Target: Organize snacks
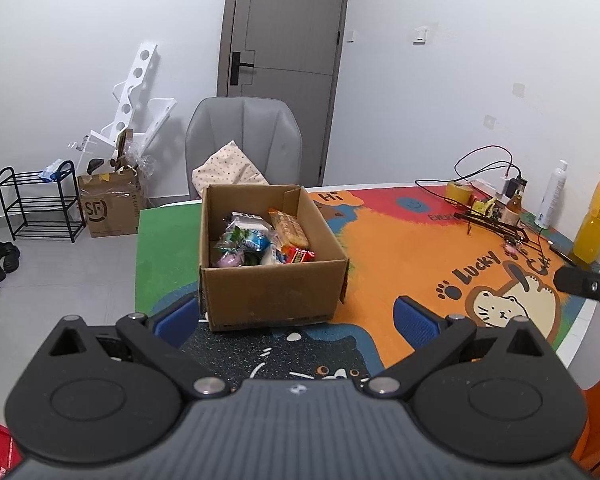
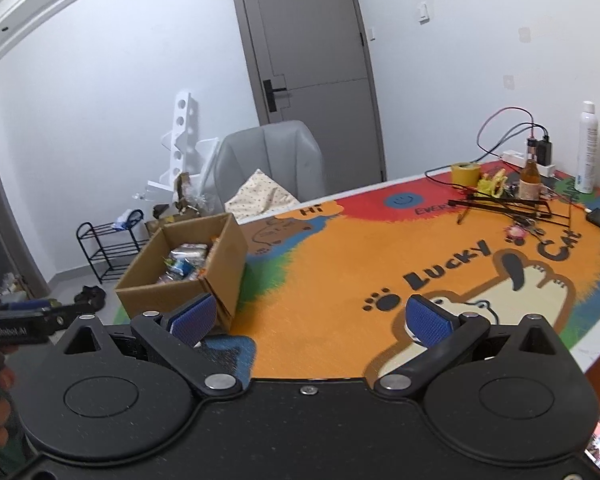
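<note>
On the table mat (image 1: pixel 400 264), snack-filled cardboard box (image 1: pixel 272 292), both grippers' fingers (image 1: pixel 416 320) spread, empty.

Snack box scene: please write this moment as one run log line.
left gripper: open, empty | right gripper: open, empty | snacks: inside cardboard box | mat: no snacks

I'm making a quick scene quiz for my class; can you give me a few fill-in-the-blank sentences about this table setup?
1. The snacks lie inside a cardboard ____.
2. Both the left gripper and the right gripper are ____ and hold nothing.
3. Behind the table stands a grey ____.
4. The mat's black lettering reads "Lucky ____".

Missing words: box; open; chair; Cat
</note>
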Motion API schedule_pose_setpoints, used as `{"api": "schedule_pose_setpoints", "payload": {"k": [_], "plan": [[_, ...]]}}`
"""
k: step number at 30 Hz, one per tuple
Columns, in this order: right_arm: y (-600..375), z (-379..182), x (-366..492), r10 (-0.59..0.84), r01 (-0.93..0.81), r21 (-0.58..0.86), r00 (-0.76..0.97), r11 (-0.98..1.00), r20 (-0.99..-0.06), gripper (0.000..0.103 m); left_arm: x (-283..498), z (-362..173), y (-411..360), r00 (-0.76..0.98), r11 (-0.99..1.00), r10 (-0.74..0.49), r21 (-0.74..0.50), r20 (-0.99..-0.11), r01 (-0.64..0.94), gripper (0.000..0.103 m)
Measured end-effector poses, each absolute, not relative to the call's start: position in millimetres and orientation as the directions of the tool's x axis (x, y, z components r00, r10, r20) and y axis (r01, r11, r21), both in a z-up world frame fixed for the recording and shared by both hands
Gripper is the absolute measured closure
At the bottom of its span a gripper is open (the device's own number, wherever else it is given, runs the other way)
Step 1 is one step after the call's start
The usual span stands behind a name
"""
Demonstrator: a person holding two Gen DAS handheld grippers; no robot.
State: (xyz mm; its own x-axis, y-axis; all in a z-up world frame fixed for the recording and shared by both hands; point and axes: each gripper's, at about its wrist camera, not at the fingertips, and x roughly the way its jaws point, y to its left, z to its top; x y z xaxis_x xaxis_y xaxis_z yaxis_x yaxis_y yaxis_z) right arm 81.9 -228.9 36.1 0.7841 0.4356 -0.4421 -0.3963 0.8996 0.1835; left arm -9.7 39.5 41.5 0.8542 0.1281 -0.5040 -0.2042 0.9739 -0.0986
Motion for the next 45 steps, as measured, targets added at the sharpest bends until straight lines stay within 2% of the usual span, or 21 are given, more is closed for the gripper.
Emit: {"api": "schedule_pose_setpoints", "payload": {"k": [45], "plan": [[-220.8,44.3,75.8,0.444,-0.428,0.141,0.780,0.893,-0.441,0.000,-17.6,41.6,49.8,0.850,0.967,0.153,-0.101,-0.504,-0.234,0.000]]}}
